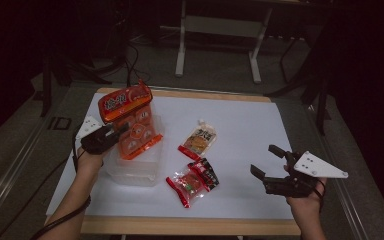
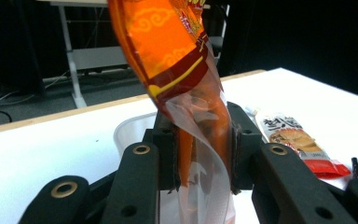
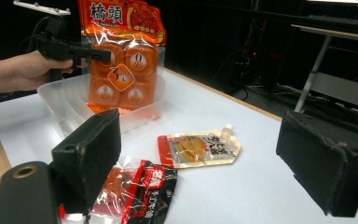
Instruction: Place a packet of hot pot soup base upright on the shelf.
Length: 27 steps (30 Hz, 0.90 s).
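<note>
The left claw [image 2: 200,149] pinches the clear lower edge of an orange snack pack [image 2: 168,51], which rises upright between its black jaws. Just behind the jaws sits a clear plastic tub [image 2: 130,130] on the white worktop [image 2: 51,144]. A spouted sauce pouch [image 2: 293,137] lies flat nearer the worktop's far edge.

You are working at a white table [image 1: 250,125] where a clear tub [image 1: 130,170], a spouted pouch [image 1: 198,139] and two red snack packets [image 1: 192,181] are lying.
</note>
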Motion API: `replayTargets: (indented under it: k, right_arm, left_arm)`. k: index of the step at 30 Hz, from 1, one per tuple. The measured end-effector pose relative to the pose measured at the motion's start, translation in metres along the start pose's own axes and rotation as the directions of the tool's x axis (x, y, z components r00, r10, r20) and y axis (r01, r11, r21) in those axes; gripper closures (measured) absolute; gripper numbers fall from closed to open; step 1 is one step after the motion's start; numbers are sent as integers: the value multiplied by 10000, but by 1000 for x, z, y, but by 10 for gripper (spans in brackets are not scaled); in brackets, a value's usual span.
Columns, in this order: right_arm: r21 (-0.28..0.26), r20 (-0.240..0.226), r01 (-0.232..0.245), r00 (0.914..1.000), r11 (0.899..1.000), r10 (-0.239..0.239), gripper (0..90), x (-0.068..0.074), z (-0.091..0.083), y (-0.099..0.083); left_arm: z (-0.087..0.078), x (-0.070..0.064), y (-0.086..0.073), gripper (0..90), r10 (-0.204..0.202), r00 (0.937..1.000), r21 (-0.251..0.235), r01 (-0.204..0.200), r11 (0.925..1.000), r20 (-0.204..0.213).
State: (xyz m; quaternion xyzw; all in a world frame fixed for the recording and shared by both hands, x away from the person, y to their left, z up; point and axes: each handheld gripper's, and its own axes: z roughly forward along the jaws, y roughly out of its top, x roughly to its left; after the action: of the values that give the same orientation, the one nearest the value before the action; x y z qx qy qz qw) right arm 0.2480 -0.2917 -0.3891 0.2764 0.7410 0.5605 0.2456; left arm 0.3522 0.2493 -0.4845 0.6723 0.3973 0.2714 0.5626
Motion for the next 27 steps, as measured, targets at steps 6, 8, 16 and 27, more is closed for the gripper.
replayTargets:
  k: [6,8,16,27]
  right_arm:
    - [26,-18,-6,10000,10000,6,137,1,1,-1]
    - [13,-33,-15,10000,10000,15,137,0,1,-1]
    - [-16,-56,-58,10000,10000,58,138,0,1,-1]
    - [78,-112,-53,9999,10000,54,142,-1,6,-3]
  left_arm:
    - [0,2,-1,693,16,10000,3,-16,10000,-57]
    - [0,2,1,682,96,9999,51,-96,9999,-104]
    - [-4,0,8,405,-215,9997,16,215,9998,119]
    - [-14,-8,20,43,-369,9993,162,368,9992,42]
